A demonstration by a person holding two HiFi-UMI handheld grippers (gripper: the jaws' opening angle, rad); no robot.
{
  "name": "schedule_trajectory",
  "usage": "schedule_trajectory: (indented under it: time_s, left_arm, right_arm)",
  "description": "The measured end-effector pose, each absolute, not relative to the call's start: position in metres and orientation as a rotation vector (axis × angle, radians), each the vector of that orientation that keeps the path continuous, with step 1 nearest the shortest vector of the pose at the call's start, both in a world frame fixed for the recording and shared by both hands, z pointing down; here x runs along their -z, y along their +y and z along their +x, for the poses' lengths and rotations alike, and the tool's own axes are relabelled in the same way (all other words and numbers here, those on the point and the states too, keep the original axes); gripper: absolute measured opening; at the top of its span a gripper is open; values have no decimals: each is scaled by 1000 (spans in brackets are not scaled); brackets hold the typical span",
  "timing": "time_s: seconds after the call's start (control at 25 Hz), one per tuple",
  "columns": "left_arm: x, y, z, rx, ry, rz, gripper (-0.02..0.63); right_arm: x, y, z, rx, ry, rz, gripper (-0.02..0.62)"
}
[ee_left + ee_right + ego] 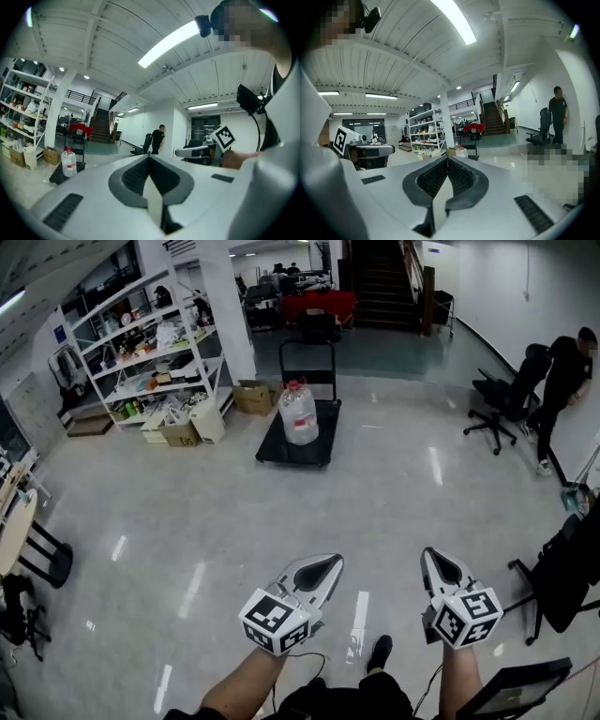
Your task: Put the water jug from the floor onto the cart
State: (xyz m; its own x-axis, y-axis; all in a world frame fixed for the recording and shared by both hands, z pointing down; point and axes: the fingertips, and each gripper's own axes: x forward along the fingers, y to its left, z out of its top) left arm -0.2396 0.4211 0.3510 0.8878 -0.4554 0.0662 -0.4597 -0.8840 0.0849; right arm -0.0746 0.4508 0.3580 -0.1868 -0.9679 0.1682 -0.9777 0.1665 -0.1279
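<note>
The clear water jug [298, 413] with a red cap stands upright on the black flat cart [322, 444], far ahead across the floor. In the left gripper view the jug [69, 162] shows small at the left on the cart [57, 175]. The right gripper view shows only the jug's top [461, 151] above the jaws. My left gripper [323, 568] and right gripper [438, 562] are held side by side low in the head view, both pointing toward the cart. Both are shut with nothing between the jaws and far from the jug.
White shelving [150, 343] with cardboard boxes [251, 397] stands at the back left, beside a white column [230, 306]. A person [562, 381] stands by an office chair [506, 399] at the right wall. Another dark chair [567, 577] is near right. A round table [14, 531] is at the left.
</note>
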Motion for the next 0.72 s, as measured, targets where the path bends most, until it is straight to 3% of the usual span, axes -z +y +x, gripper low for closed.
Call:
schedule_trajectory:
  time_s: [0.24, 0.72]
  left_arm:
    - [-365, 475, -280, -60, -693, 2885, 2]
    - [-342, 612, -247, -86, -727, 2910, 2]
  right_arm:
    - [-358, 524, -123, -327, -2343, 1943, 3]
    - [-331, 670, -79, -261, -2376, 1959, 3]
